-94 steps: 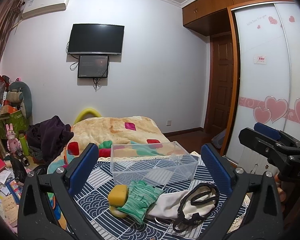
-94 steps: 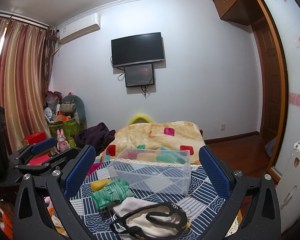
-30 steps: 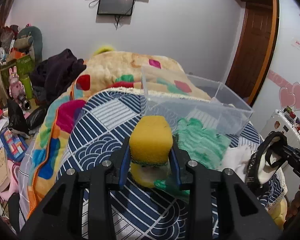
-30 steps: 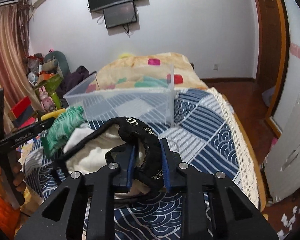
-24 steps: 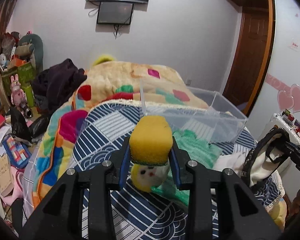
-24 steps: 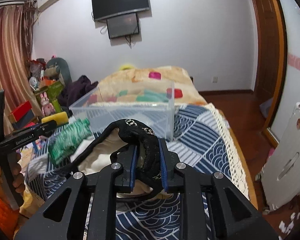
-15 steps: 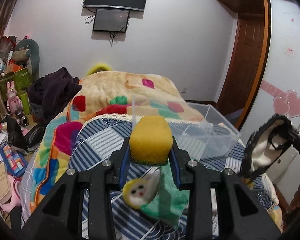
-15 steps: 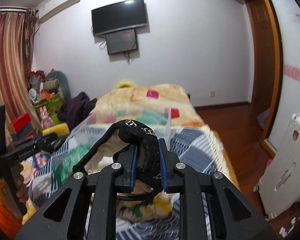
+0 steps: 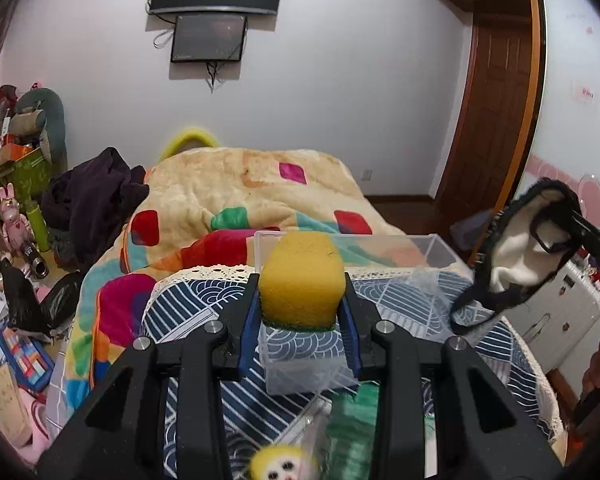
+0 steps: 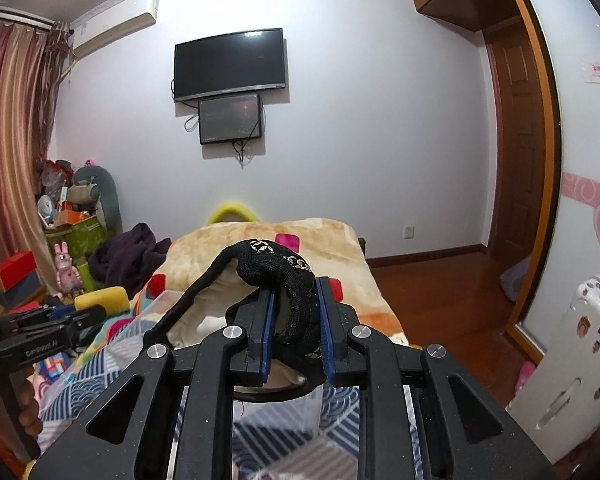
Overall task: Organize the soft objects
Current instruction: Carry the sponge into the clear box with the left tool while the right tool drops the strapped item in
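My left gripper [image 9: 300, 312] is shut on a yellow sponge [image 9: 302, 280] and holds it in the air in front of a clear plastic box [image 9: 440, 252] on the bed. My right gripper [image 10: 295, 320] is shut on a black-and-white cloth mask with black straps [image 10: 276, 268], lifted above the box. The mask also shows at the right of the left wrist view [image 9: 516, 260]. The sponge also shows at the left of the right wrist view [image 10: 100, 298]. A green glove [image 9: 352, 432] and a small yellow plush face [image 9: 282, 466] lie below the left gripper.
The box stands on a blue patterned cloth [image 9: 188, 304] over a colourful quilt [image 9: 220, 200]. Dark clothes [image 9: 92, 204] and toys clutter the left side. A white suitcase [image 10: 572, 360] stands at the right by the wardrobe. A TV [image 10: 230, 64] hangs on the far wall.
Both grippers have risen and tilted up with their loads. The sponge and the mask are higher above the bed, and the glove and plush have dropped low in the left view.
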The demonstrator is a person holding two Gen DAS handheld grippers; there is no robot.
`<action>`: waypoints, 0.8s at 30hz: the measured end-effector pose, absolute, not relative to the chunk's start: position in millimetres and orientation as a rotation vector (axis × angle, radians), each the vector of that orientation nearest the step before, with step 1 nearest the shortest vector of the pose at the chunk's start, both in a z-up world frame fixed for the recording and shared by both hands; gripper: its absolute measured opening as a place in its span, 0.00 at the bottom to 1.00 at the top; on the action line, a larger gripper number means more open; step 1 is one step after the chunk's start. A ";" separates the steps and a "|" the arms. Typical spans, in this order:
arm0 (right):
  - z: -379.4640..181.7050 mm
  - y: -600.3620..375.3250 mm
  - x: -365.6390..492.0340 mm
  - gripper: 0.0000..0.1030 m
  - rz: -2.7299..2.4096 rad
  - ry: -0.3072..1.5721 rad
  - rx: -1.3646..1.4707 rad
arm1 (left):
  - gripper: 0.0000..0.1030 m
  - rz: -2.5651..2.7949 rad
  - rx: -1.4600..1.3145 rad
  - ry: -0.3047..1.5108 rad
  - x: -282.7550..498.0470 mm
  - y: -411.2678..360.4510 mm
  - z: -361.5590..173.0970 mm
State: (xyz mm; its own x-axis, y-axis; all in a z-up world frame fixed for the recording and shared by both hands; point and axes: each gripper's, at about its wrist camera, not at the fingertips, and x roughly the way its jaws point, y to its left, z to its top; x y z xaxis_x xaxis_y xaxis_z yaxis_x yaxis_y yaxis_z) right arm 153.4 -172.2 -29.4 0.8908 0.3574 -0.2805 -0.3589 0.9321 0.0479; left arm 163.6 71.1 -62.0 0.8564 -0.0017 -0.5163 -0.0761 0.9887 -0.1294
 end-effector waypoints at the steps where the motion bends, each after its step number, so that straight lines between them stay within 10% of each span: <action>1: -30.8 -169.4 158.7 0.17 0.377 0.301 -0.005 | 0.34 0.034 -0.140 0.560 171.4 70.7 -64.1; 24: -89.5 -125.6 225.1 0.20 0.473 0.722 -0.192 | 0.38 0.036 0.014 0.816 241.2 45.7 -109.2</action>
